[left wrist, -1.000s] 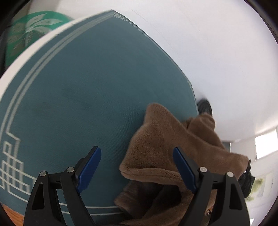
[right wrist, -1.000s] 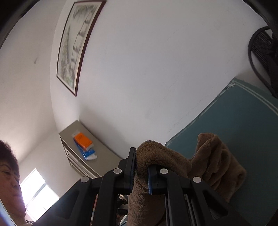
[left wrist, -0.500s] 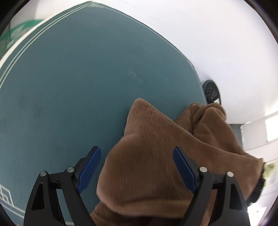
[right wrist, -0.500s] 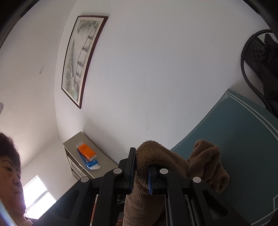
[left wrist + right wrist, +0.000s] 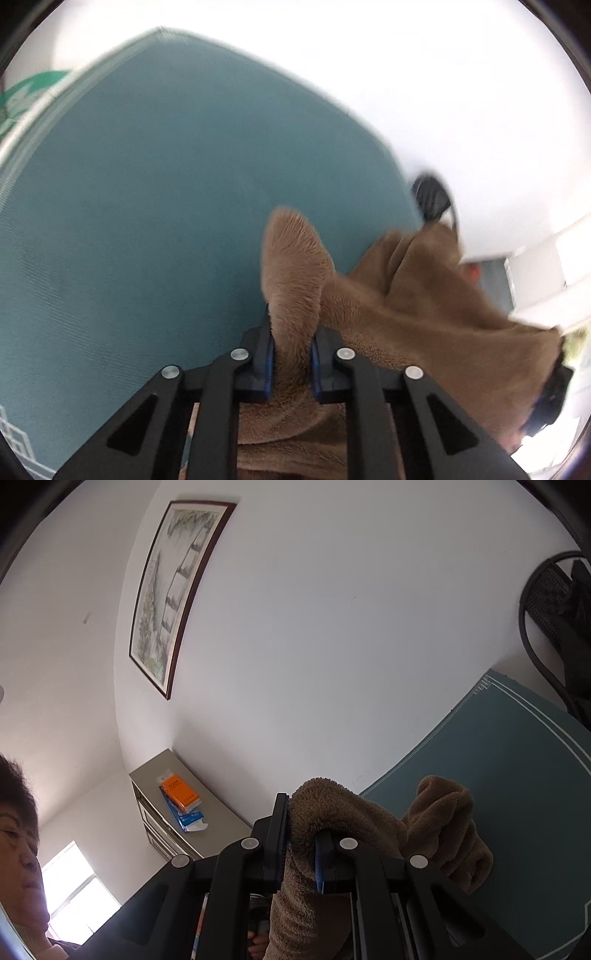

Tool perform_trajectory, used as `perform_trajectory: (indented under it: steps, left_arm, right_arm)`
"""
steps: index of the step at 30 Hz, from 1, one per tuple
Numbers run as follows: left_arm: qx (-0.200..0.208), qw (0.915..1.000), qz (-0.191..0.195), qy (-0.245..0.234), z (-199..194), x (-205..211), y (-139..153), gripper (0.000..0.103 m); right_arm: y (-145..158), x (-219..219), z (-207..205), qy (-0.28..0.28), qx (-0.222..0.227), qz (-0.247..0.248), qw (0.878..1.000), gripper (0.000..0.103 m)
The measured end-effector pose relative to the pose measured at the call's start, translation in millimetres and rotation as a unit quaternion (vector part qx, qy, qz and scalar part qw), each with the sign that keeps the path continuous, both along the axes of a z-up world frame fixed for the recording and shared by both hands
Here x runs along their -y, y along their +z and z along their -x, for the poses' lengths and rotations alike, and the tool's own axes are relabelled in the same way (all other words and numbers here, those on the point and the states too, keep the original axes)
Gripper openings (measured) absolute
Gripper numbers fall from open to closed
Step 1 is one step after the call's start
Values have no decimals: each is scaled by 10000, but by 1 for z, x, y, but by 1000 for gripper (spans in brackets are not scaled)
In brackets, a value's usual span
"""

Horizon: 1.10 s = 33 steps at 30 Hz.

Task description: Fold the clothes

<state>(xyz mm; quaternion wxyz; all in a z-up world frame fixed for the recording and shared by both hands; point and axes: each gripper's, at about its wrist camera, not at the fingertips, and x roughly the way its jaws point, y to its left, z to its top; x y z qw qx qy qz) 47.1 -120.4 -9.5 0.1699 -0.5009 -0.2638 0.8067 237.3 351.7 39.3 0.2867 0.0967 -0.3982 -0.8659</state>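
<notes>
A brown fleece garment (image 5: 406,306) hangs above the teal mat (image 5: 147,206). My left gripper (image 5: 291,354) is shut on a fold of it; a flap of the cloth sticks up past the blue pads. My right gripper (image 5: 301,842) is shut on another edge of the same garment (image 5: 436,819), which bulges over the pads and droops to the right over the mat (image 5: 517,775). Both grippers hold the cloth up; its lower part is hidden behind the gripper frames.
A black mesh chair (image 5: 554,602) stands by the mat's far corner. A grey cabinet (image 5: 192,812) with an orange box stands against the white wall, under a framed painting (image 5: 173,590). A person's face (image 5: 18,849) is at the left edge.
My left gripper was open around the brown cloth and has shut on a fold of it. The right gripper has kept its grip and risen a little, tilting toward the wall.
</notes>
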Motion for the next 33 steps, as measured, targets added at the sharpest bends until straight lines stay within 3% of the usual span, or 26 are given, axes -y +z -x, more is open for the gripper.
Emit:
perform_trajectory:
  steps: [3,5,10,13,15,16,17,18,19,22,25,29,33]
  left_arm:
    - [-559,9971,-236,457,-17,42,40,16]
    - [-1064,9905,-131,858,-34,68,69,15]
    - [-2098,9605,-4,1829,-77,128,126,15]
    - [-2370,9399,186,2450,-105,170,138,15]
    - [-2330,9282,345,2879,-109,186,135,15]
    - [-2231,9254,372,3041,-111,197,129,16]
    - [-2131,9223,397,3200,-113,208,123,16]
    - [-1952,9204,512,3349,-113,218,115,16]
    - [-1771,9179,627,3496,-114,227,106,16]
    - [-1243,9171,880,3684,-108,240,77,16]
    - [-768,9168,1112,3757,-100,250,48,16]
    - [-624,9231,1208,3597,-83,235,28,18]
    - [-751,9240,1306,3515,-75,217,31,19]
  right_arm:
    - [20,11,9,95,-115,-265,9995,13]
    - [34,25,19,206,-219,-438,9986,13]
    - [65,75,58,551,-426,-906,9935,13]
    - [73,107,88,711,-346,-1095,9908,13]
    - [71,134,114,814,-132,-1275,9884,22]
    - [67,149,130,918,15,-1419,9856,43]
    - [60,166,144,1029,180,-1566,9821,75]
    - [54,180,155,1073,346,-1715,9787,88]
    - [47,195,164,1045,493,-1900,9750,93]
    - [30,222,180,1111,734,-2271,9647,93]
    - [17,224,183,1242,955,-2194,9630,93]
    - [11,199,174,1018,1065,-2233,9635,93]
    - [8,161,160,530,1152,-2460,9609,93]
